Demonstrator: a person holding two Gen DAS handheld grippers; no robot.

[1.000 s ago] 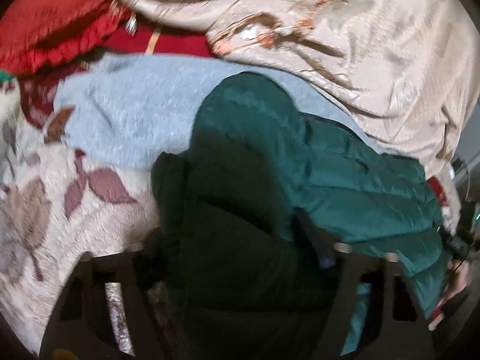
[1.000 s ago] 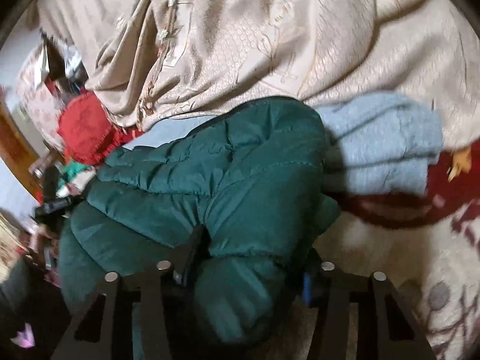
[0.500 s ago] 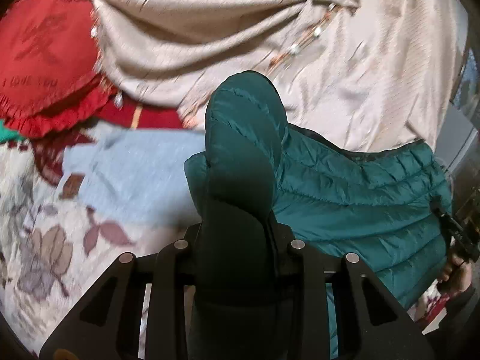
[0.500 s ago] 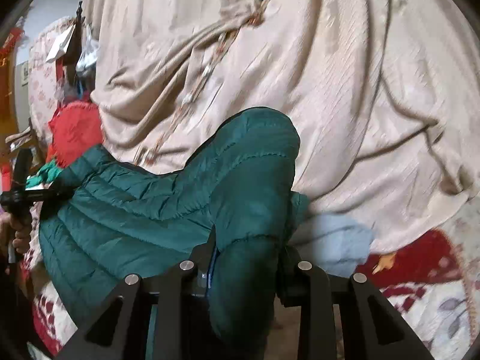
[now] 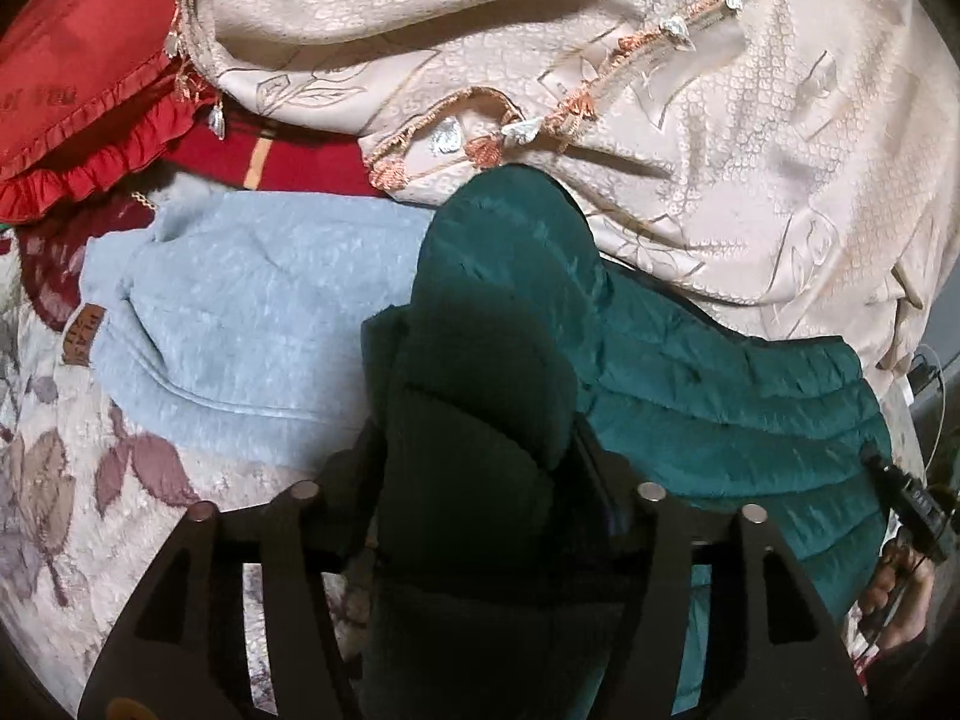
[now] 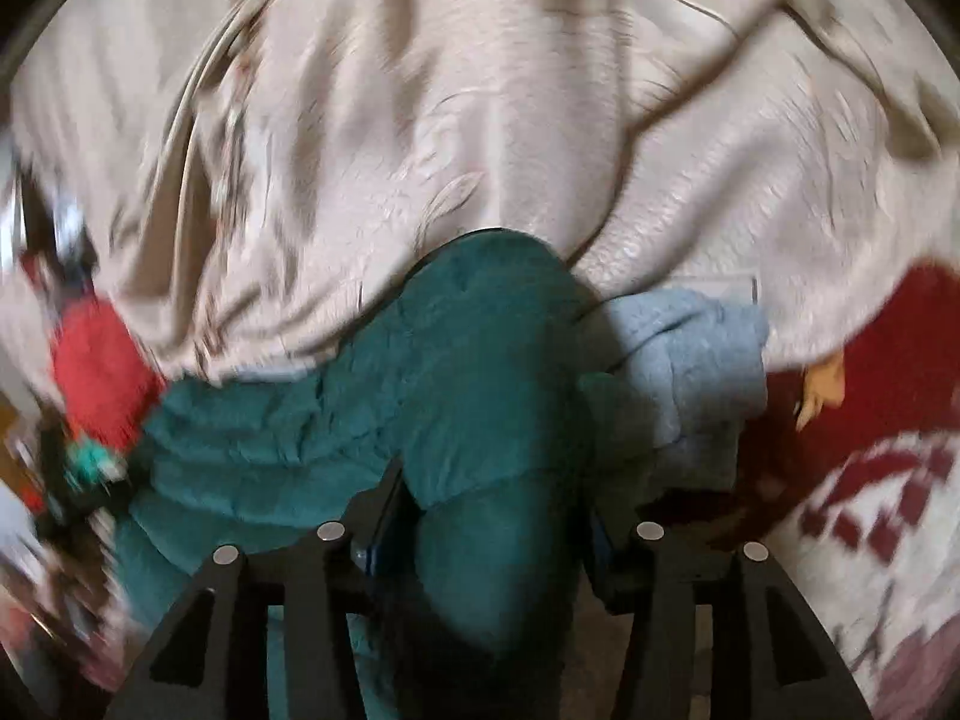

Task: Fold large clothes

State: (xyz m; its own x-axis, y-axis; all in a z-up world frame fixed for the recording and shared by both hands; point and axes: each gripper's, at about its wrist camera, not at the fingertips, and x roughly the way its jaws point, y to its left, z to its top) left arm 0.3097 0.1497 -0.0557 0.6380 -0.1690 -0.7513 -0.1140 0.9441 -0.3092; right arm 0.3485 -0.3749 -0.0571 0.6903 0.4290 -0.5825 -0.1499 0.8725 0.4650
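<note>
A dark green quilted puffer jacket hangs stretched between my two grippers above the bed. My left gripper is shut on a thick bunch of the jacket, which fills the gap between its fingers. My right gripper is shut on another bunch of the same jacket; that view is blurred by motion. The other gripper, held in a hand, shows at the right edge of the left wrist view.
A light blue fleece garment lies on the floral bedspread under the jacket, also in the right wrist view. A beige embroidered cover is heaped behind. A red frilled cushion lies at the far left.
Both grippers closed on the jacket and lifted it half a second ago. Now they have lowered and moved forward with it, closer to the blue fleece and the beige cover.
</note>
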